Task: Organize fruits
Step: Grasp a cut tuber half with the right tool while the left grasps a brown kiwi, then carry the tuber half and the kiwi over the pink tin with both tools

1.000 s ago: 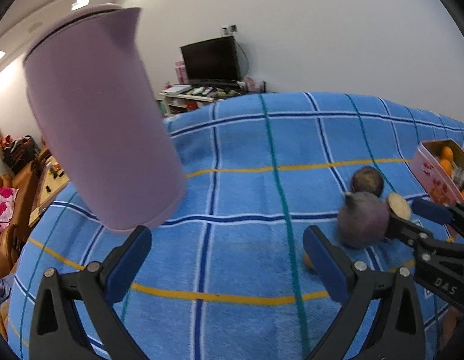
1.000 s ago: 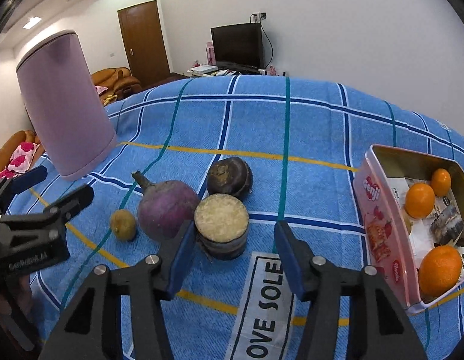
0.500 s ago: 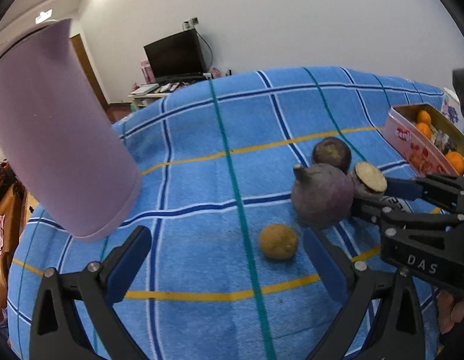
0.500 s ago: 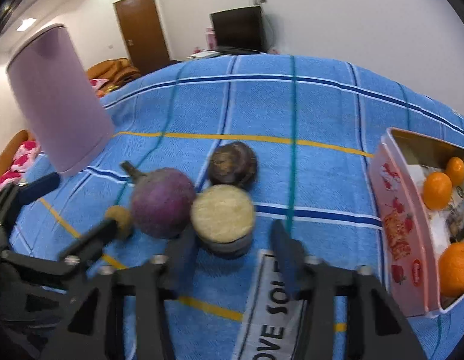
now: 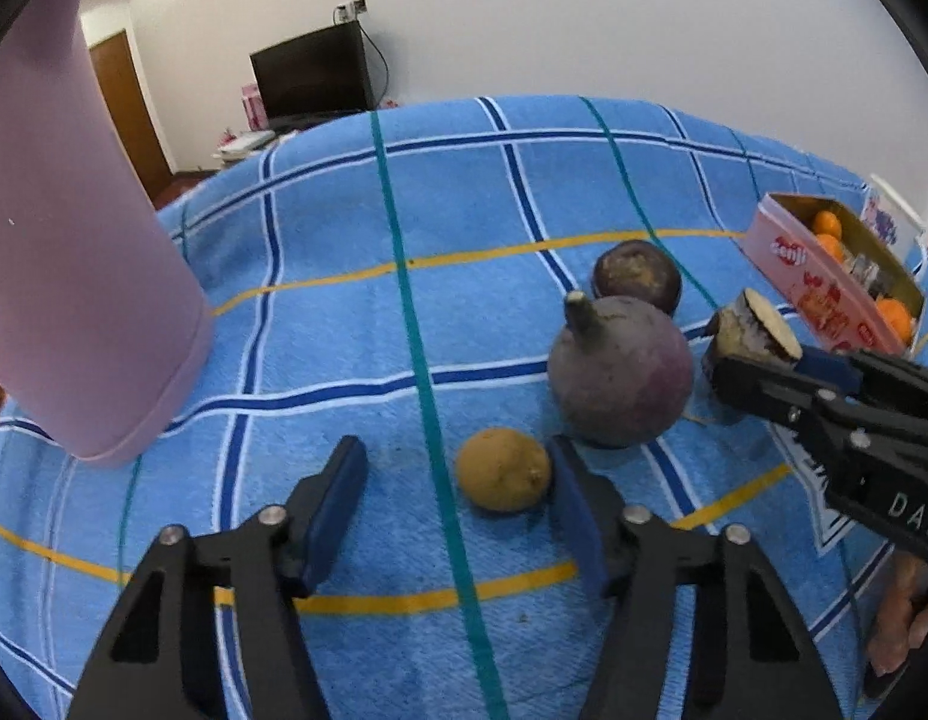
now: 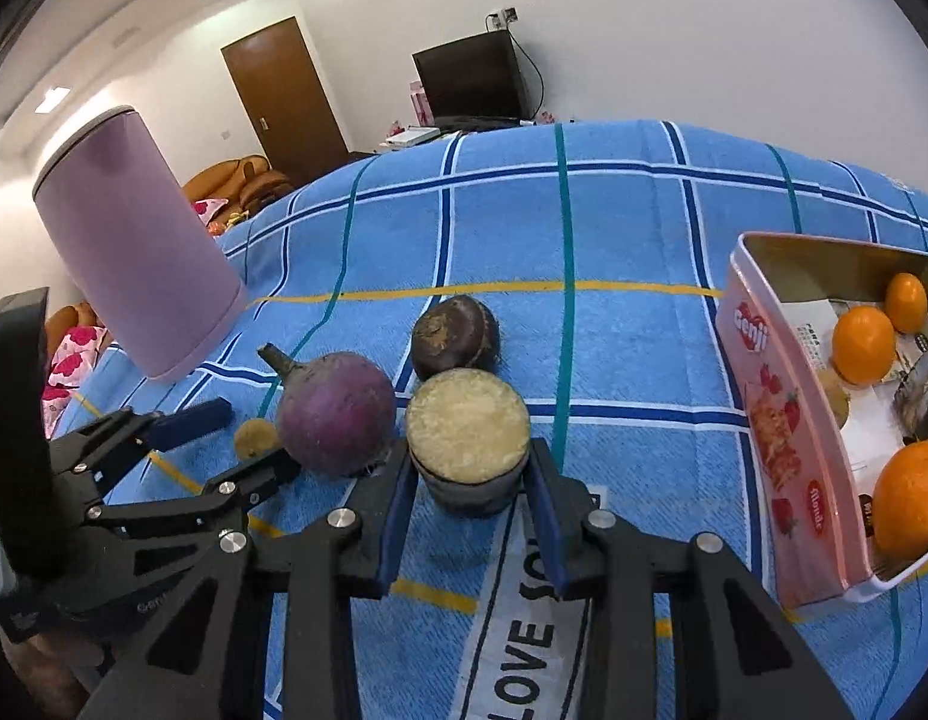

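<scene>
A small yellow-brown fruit (image 5: 502, 477) lies on the blue plaid cloth (image 5: 320, 324) between the fingers of my left gripper (image 5: 458, 498), touching the right finger; the gripper is open. A big purple round fruit with a stem (image 5: 619, 375) stands just behind it. My right gripper (image 6: 471, 504) is shut on a cut fruit with a pale flat top (image 6: 467, 423), which rests on the cloth. A dark round fruit (image 6: 456, 333) lies behind that. A pink tin (image 6: 781, 420) at the right holds several oranges (image 6: 862, 345).
A tall mauve container (image 6: 137, 252) stands at the left on the cloth; it also shows in the left wrist view (image 5: 74, 252). A white printed strip (image 6: 517, 630) lies under my right gripper. A TV, a door and sofas are beyond the table.
My left gripper has moved right and forward until its fingers straddle the small yellow-brown fruit. My right gripper has closed its fingers onto the cut fruit.
</scene>
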`<state>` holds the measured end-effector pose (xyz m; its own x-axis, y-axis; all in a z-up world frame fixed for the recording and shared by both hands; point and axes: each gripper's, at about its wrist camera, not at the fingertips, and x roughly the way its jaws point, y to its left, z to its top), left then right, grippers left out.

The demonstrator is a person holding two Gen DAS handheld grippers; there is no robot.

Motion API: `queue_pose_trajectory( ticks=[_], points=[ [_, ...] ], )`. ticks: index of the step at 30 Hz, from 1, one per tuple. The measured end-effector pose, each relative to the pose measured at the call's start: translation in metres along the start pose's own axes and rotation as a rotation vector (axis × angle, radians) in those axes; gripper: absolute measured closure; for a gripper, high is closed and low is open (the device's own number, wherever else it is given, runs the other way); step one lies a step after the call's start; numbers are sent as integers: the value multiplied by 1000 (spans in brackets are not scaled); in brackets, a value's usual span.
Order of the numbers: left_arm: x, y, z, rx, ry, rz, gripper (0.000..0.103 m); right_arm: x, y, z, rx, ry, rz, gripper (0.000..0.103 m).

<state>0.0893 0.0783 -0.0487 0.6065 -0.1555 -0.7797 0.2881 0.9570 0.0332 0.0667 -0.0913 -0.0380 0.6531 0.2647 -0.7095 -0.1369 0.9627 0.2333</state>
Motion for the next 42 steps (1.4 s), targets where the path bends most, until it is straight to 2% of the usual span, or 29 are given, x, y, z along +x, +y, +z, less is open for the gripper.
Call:
queue_pose_trajectory(
  ticks=[3,4,10,19,24,34,42],
  points=[
    [-1,-1,0,-1,-5,-15,60,-2,3,0,-13,-10,-4,65],
    [-2,-2,0,3,-9,-14,71,-3,4,0,-17,-17,-6,65],
    [-11,-1,-2,-1,-46,13,71,-17,5,-4,-44,-66,-23,65],
    [-38,12,-4,-94,-203,118,71,-31,20,-4,-115,-151,-64,65],
    [-47,5,-2,-80,-270,187,71,-37,28,-7,-147,-196,-80,65],
    [-49,1,-1,-70,-281,189,71,-37,29,-8,-151,-203,-81,65],
    [-52,-3,-2,-92,-299,153,71,-39,34,-10,-177,-224,-86,65]
  ],
)
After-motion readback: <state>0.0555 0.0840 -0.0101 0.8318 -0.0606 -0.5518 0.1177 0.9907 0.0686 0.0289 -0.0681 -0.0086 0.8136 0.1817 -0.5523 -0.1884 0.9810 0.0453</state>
